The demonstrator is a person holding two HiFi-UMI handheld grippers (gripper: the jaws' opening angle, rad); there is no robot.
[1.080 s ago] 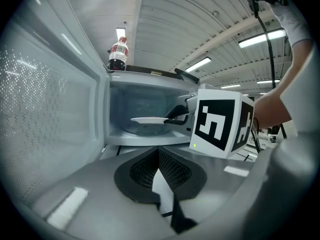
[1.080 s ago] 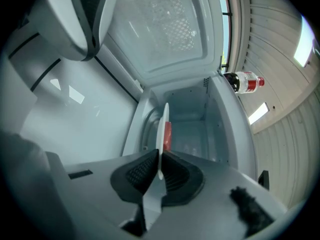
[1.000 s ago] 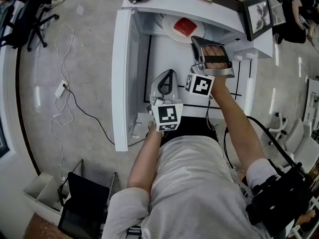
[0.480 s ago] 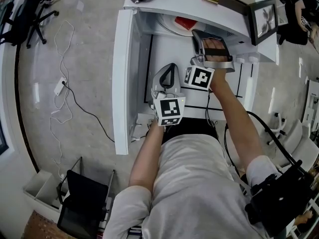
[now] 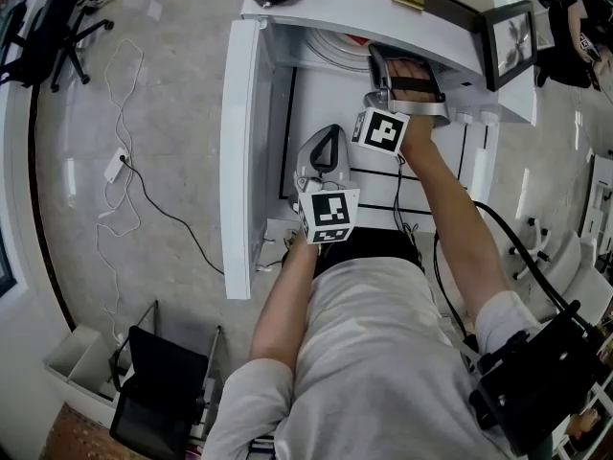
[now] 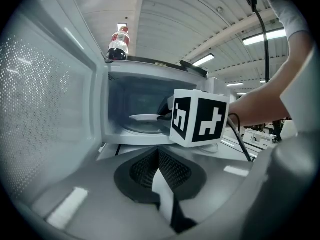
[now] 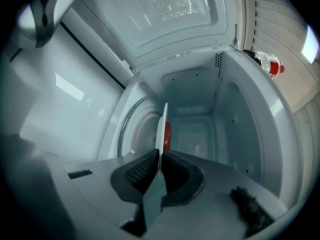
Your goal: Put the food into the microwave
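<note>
1. Forward into the microwave (image 5: 383,12) is where the right gripper (image 5: 402,77) has gone over the last second. It carried the plate (image 7: 161,124) from the mouth into the cavity. In the head view the red food (image 5: 360,38), plainly seen before, is now only a sliver under the top edge.
2. Its jaws are pinched on the plate's rim, which shows edge-on in the right gripper view. The food lies on the plate just beyond the pads.
3. Meanwhile the left gripper (image 5: 321,156) has barely shifted. It waits outside in front of the opening, jaws pressed together on nothing.
4. At the left, the door (image 5: 239,142) stands wide open, clear of both arms.
5. The food is therefore inside, so the main step looks nearly done. Whether the plate already rests on the cavity floor cannot be told. What probably remains is setting it down, letting go of the rim and drawing the right gripper back out without dragging the plate.
</note>
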